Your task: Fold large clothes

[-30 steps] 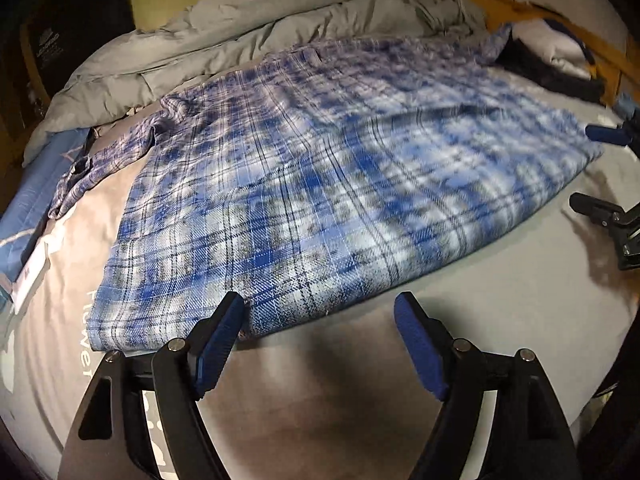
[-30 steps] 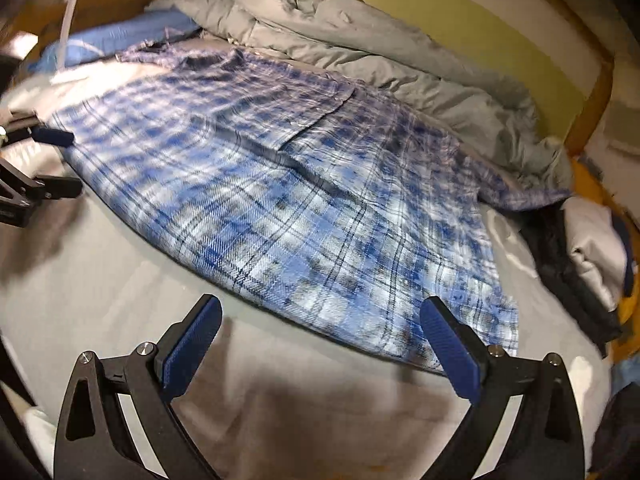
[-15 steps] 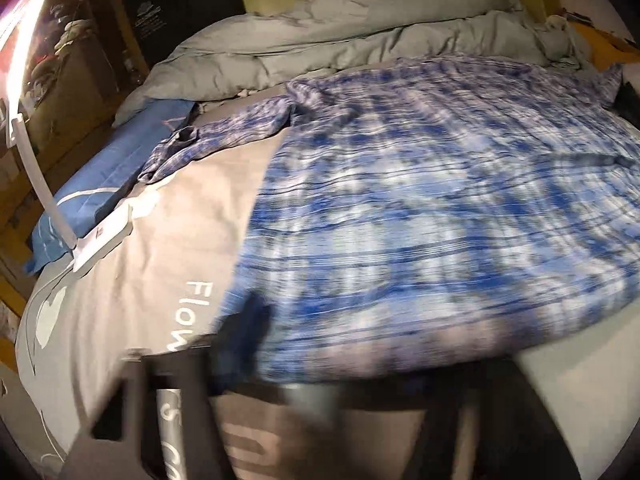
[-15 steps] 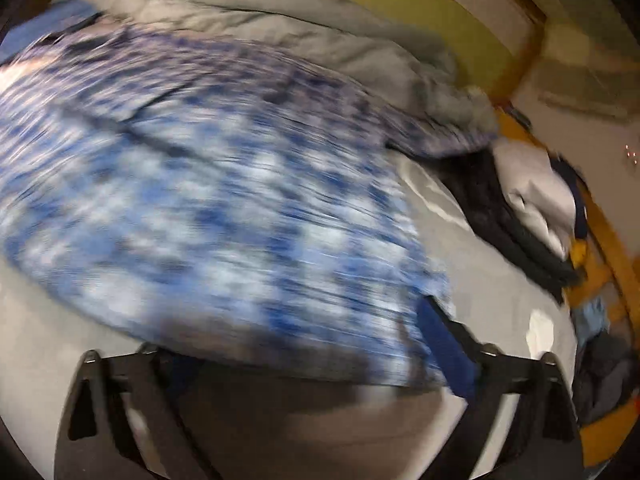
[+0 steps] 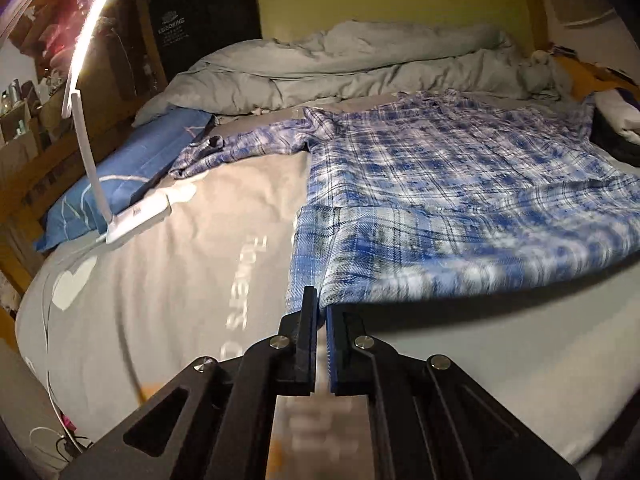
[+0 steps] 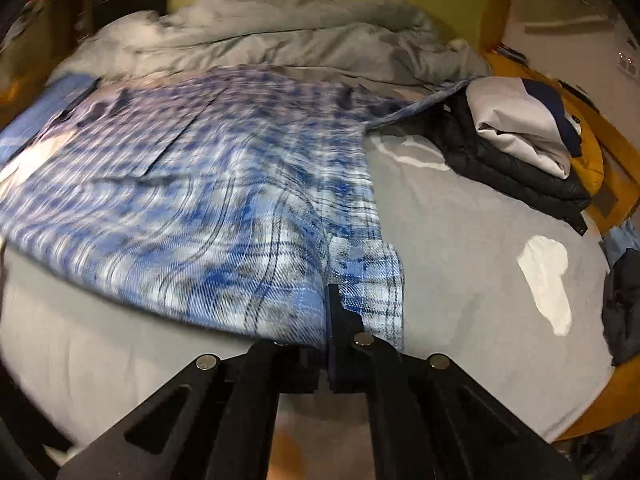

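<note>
Blue plaid shirt (image 5: 460,184) spread on grey bed (image 5: 168,264), hem corners clamped by left gripper (image 5: 319,304) and right gripper (image 6: 326,300), hem raised off the sheet.

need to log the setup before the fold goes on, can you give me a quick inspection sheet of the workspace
surface: bed sheet, grey with pale printed lettering, bare in front of the shirt
job's things: blue plaid shirt spread flat, one sleeve trailing toward the blue pillow; near hem lifted at both corners
clutter: folded clothes stack beside the shirt; rumpled grey duvet behind it
grippers: left gripper shut on the shirt's hem corner; right gripper shut on the other hem corner
cables: white cord running down the bed's edge below the lamp
surroundings: yellow-green headboard, dim room, lit lamp clipped by the pillow
</note>
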{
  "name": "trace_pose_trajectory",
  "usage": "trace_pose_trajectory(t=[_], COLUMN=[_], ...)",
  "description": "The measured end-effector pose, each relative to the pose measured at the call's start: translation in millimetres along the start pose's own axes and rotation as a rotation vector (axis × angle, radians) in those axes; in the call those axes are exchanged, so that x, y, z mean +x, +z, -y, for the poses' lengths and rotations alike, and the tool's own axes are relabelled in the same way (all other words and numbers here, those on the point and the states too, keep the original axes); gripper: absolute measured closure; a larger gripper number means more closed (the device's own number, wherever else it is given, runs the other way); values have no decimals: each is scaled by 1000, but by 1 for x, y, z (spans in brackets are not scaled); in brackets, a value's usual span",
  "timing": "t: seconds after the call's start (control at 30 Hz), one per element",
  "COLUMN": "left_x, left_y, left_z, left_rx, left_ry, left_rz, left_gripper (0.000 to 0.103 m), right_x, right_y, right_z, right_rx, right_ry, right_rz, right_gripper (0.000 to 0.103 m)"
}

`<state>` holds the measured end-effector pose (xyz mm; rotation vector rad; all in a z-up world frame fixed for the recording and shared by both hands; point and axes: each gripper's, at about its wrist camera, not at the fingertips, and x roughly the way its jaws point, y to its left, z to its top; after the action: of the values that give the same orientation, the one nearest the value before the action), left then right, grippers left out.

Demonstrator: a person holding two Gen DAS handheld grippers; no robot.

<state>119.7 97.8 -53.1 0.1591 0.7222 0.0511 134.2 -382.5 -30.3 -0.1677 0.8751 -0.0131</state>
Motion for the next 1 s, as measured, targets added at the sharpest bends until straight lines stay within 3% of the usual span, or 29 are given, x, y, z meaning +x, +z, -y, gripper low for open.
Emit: trace_pose_trajectory(t=[0.17, 0.3, 0.5, 0.67, 0.83, 1.0], left_x=[5, 4, 20, 61, 112, 157], left_y=[-1, 11, 71, 139, 164, 167], left_z=[13, 8, 4, -6, -9, -11], left_rx=[39, 12, -3, -64, -116, -163], left_ry=[-6, -5, 48, 85, 75, 2], left_rz=[-34, -13, 36, 53, 35, 5], left_gripper=[98, 98, 98, 98, 98, 98], right_x=[21, 19, 26, 65, 111, 137], right_y=[3, 15, 75, 136, 163, 170], right_z=[15, 22, 36, 43, 41, 47], right_rx=[64, 91, 90, 142, 135, 133], right_ry=[14, 21, -11, 33, 60, -1], right_rz=[-65, -40, 17, 26, 59, 80], right_gripper=[101, 100, 97, 97, 94, 49])
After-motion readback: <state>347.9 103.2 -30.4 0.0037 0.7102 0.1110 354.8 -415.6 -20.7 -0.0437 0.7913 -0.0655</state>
